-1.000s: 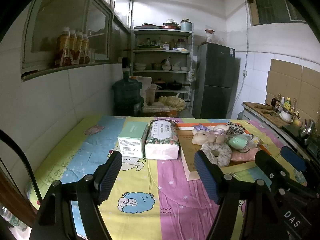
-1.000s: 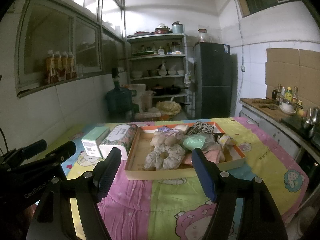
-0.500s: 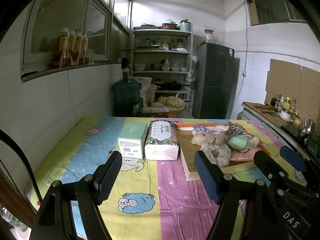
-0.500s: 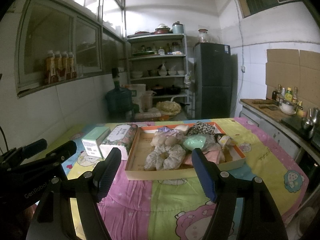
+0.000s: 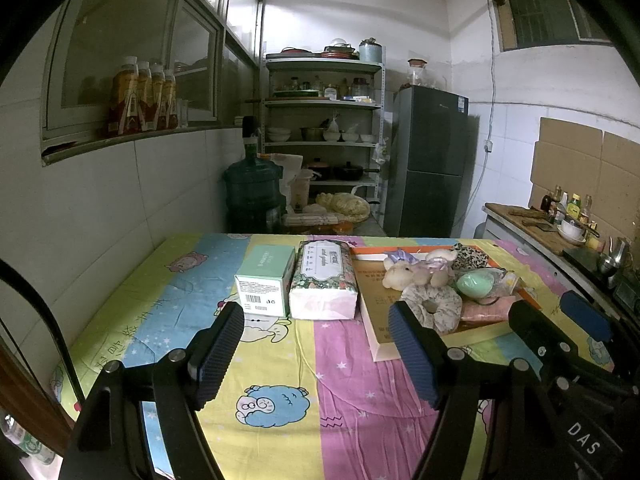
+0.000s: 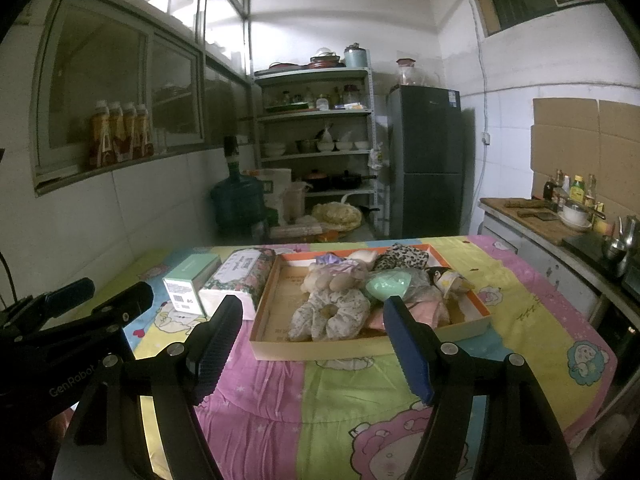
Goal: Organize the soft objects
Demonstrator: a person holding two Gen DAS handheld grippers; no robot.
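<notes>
Soft stuff all sits piled in the shallow cardboard tray (image 6: 362, 350), orange rim, at 12 o'clock from the right gripper (image 6: 312, 344) and 2 o'clock from the left gripper (image 5: 316, 354). Nothing soft loose on the tablecloth (image 6: 360, 408) that I can see. That fits two stages: heap waiting to be sorted, or everything already gathered in. Can't call it from this.

Both grippers hover low over the near table edge, jaws spread wide, nothing between them. Right gripper also shows at 3 o'clock in the left view.

In the tray:
- floral scrunchie (image 6: 330, 314), puffy crinkled fabric ring, near front wall
- cream plush toy (image 5: 404, 274), fuzzy, lumpy, with lilac ruffled fabric (image 6: 332, 260) just behind it
- mint green puff (image 6: 388, 284), smooth rounded oval, looks spongy
- leopard-print cloth (image 6: 402, 256), bunched, at the far wall
- pink folded cloth (image 5: 482, 312), flat, under the puff
- small patterned pouch or toy (image 6: 444, 280) at right, too small to tell

Left of the tray, touching it: tissue pack (image 5: 322, 276), soft plastic wrap, floral print, brick shape. Beside that a mint green carton (image 5: 266, 280), rigid cardboard, barcode on the near face. Tablecloth is thin, wrinkled, cartoon-printed in colour stripes.
</notes>
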